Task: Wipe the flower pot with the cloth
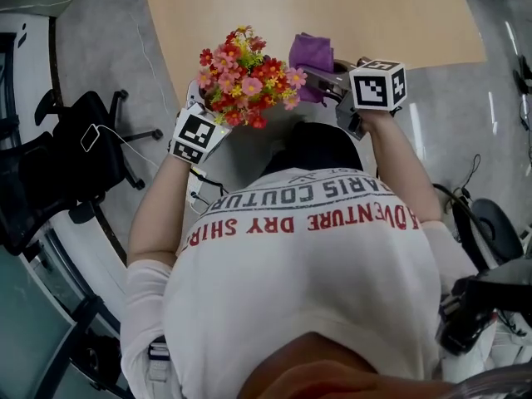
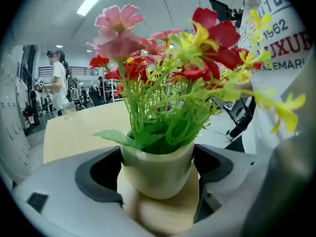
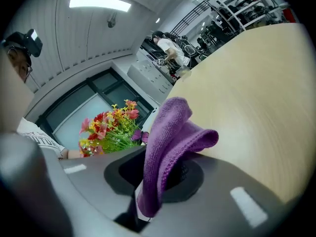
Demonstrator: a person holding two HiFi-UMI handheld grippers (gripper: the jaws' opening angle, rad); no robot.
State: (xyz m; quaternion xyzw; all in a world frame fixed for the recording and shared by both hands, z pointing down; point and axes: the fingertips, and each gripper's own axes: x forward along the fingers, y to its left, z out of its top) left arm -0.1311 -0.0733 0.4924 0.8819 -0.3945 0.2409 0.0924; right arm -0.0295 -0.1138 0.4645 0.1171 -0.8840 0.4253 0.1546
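Flower pot [image 2: 157, 169] clamped in left hand-held gripper [image 2: 158, 182], cloth [image 3: 170, 132] pinched in right hand-held gripper [image 3: 159, 177]

My left gripper [image 2: 158, 154] has the flower pot [image 2: 157, 172] between its jaws, my right gripper [image 3: 163, 174] has the cloth [image 3: 165, 142] just right of it, both over the worktop [image 1: 332, 7] near edge, office chair [image 1: 75, 156] on the floor to my left.
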